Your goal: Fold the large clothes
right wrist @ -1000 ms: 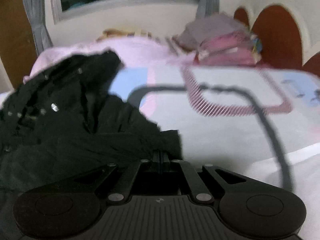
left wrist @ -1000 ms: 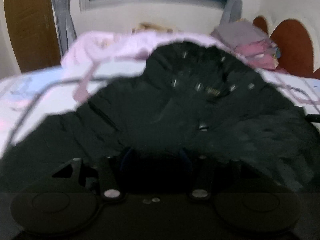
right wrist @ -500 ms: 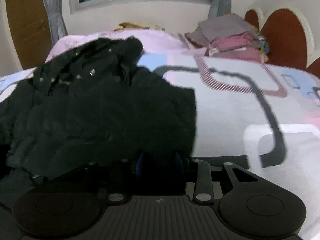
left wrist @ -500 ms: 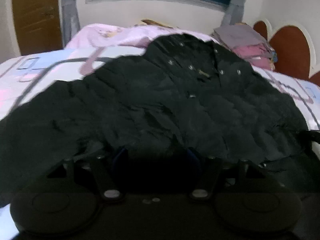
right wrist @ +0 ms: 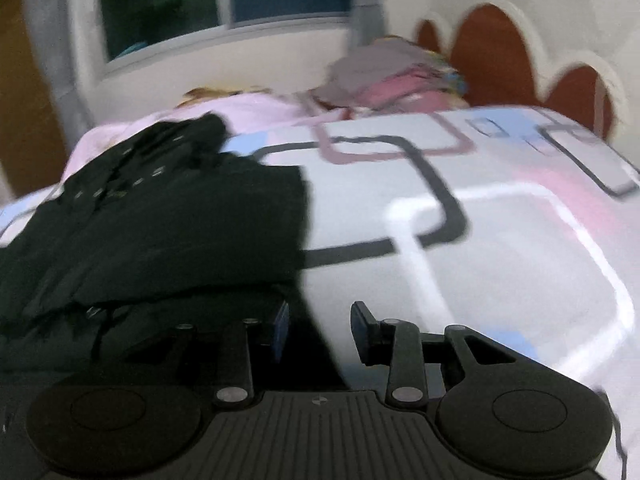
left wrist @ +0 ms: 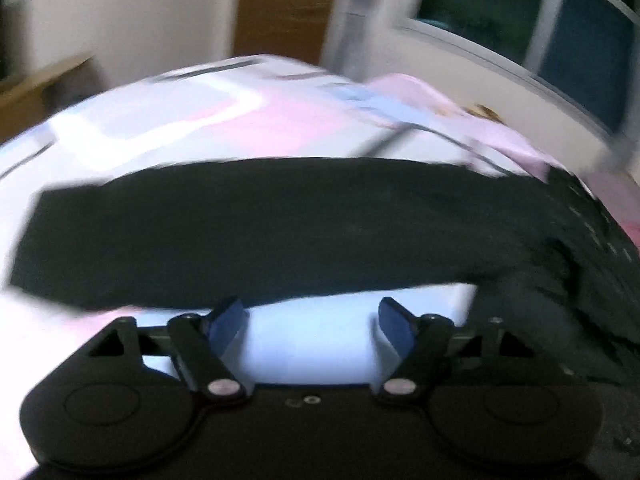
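Note:
A large black padded jacket (right wrist: 160,220) lies spread on the bed. In the left wrist view its sleeve (left wrist: 240,232) stretches across the sheet just beyond my left gripper (left wrist: 312,320), which is open and empty, with bare sheet between its blue pads. In the right wrist view my right gripper (right wrist: 320,328) is open and empty at the jacket's right edge; its left fingertip (right wrist: 280,328) is over the black cloth, its right one over the sheet. Both views are blurred.
The bed sheet (right wrist: 480,220) has pink, blue and grey line patterns. A pile of folded clothes (right wrist: 392,76) sits by the red headboard (right wrist: 496,52). A pink blanket (right wrist: 256,112) lies at the far side under the window. A wooden door (left wrist: 288,4) stands at the left.
Both grippers have opened and let go of the jacket, which now lies on the bed. The left gripper has swung left toward the sleeve; the right has drawn back to the jacket's edge.

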Demonstrator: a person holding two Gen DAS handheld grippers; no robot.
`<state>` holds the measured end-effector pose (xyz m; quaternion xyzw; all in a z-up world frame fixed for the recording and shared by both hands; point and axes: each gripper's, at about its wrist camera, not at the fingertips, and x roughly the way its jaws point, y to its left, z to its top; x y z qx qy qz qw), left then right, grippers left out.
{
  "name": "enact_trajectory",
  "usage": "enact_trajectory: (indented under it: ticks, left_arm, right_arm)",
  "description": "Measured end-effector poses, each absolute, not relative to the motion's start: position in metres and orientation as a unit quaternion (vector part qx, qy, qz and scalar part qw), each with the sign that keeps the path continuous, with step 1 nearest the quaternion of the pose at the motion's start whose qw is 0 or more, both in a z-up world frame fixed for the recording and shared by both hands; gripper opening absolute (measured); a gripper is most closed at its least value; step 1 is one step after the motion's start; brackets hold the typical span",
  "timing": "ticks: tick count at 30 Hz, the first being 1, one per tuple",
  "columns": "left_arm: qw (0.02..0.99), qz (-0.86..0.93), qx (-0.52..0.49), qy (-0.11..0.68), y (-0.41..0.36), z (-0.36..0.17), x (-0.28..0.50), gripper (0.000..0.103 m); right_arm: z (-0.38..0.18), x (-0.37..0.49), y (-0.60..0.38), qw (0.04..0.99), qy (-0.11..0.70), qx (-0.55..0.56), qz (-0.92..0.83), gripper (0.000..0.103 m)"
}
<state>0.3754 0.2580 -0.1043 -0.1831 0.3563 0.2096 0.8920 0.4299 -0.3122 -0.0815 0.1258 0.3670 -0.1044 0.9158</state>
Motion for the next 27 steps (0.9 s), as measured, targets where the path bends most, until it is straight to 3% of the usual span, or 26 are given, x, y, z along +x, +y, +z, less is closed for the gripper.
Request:
enact_trajectory:
  ticks: [5,13,16,17,18,20,23,27]
  left_arm:
    - [0.868,0.24,-0.295,0.321,0.314,-0.119,0.334,0.06]
    - [0.842,0.231,-0.428,0.235,0.36,-0.132,0.334,0.059]
    - [0.825,0.234,-0.473,0.201,0.375,-0.14,0.335,0.055]
    - [0.82,0.239,-0.484,0.189,0.379,-0.141,0.335,0.05]
    - [0.819,0.248,-0.484,0.183,0.379,-0.141,0.334,0.042]
    - [0.822,0.262,-0.467,0.194,0.379,-0.136,0.341,0.017]
    - [0.86,0.25,-0.408,0.179,0.365,-0.109,0.352,0.011]
    - [0.91,0.188,-0.331,0.161,0.333,-0.062,0.394,0.011]
  right_arm:
    - [-0.078,0.422,-0.323,0.906,0.377,0.145,-0.127,0.034]
    - [-0.059,0.42,-0.309,0.908,0.365,0.159,-0.133,0.034]
    - [-0.052,0.418,-0.302,0.91,0.36,0.155,-0.135,0.034]
    - [-0.051,0.418,-0.301,0.91,0.359,0.156,-0.136,0.034]
    - [-0.051,0.418,-0.301,0.91,0.359,0.155,-0.139,0.034]
    - [-0.05,0.419,-0.301,0.908,0.361,0.152,-0.15,0.034]
    - [-0.049,0.42,-0.303,0.907,0.359,0.154,-0.156,0.034]
    - [-0.047,0.424,-0.302,0.908,0.357,0.151,-0.157,0.034]
